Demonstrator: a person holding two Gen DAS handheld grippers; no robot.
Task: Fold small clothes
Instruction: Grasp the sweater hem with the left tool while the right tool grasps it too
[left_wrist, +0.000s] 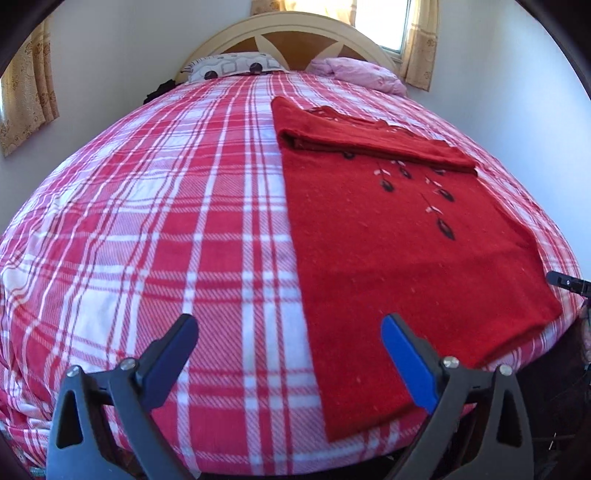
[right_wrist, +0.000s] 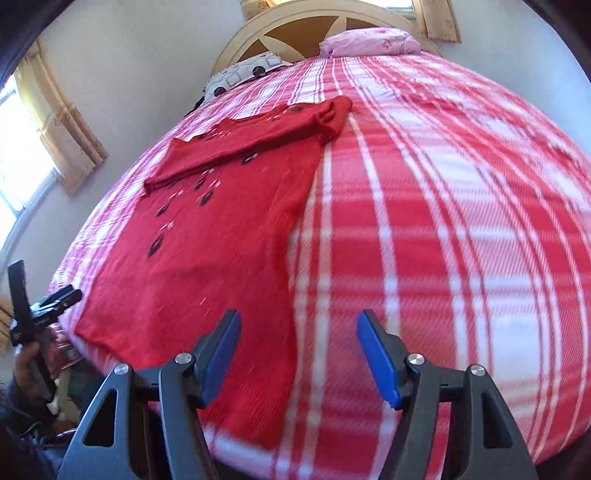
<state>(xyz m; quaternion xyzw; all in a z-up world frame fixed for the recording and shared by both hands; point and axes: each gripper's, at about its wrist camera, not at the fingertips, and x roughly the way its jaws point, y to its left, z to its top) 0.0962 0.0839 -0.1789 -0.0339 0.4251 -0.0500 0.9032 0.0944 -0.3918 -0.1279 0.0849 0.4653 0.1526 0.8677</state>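
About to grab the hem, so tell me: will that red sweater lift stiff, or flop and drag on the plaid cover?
The red sweater will probably flop: it lies flat, with a sleeve folded limply across the chest. Its fuzzy knit may cling to the plaid bedcover rather than slide. It is probably light enough for both open tongs, left and right.

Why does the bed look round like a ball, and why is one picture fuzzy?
Both views: the fisheye lens bends the flat bed into a dome. Right wrist view: the checked stripes and the red sweater look smeared, which looks like motion blur. Left wrist view: sharper, and the window glares white.
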